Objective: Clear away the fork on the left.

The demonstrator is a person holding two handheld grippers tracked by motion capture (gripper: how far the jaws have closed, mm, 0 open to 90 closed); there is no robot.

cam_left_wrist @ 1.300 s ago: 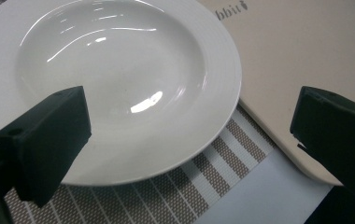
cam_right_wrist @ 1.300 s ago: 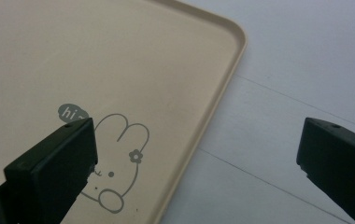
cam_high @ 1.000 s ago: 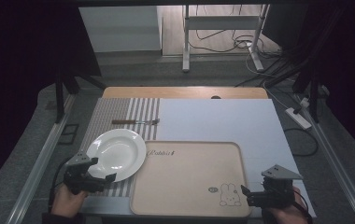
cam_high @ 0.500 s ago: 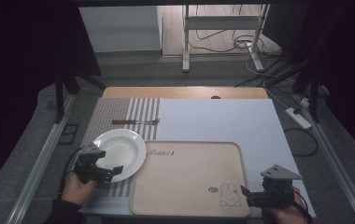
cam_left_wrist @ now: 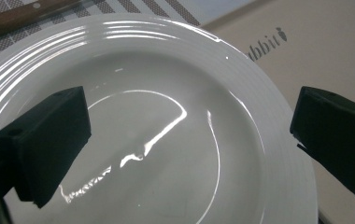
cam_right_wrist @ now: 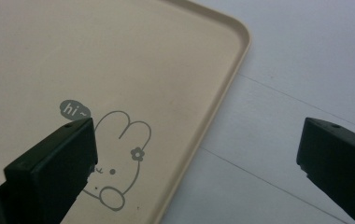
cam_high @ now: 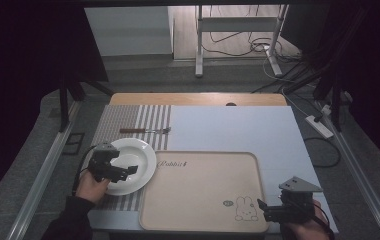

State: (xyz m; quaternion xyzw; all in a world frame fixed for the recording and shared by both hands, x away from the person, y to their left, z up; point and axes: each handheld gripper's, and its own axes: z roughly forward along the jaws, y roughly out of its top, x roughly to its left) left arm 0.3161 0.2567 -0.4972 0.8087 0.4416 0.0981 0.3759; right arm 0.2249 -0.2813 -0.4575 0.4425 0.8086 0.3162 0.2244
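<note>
We are seeing plate [cam_high: 128, 162] lying lower left, tray [cam_high: 203, 192] touching its right, fork [cam_high: 145, 131] lying above plate on mat [cam_high: 128, 117].

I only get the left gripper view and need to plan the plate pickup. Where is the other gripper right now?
Observer: The right gripper sits at the near right corner of the beige tray, jaws open, holding nothing.
Operator: Is there anything on that tray?
Observer: Nothing lies on it; there is only a printed rabbit near that corner.
Operator: I see a wooden handle past the plate. What is it?
Observer: A fork lying on the striped mat, beyond the white plate and apart from it.
Operator: And my gripper?
Observer: The left gripper is over the plate's near left part, jaws open.
</note>
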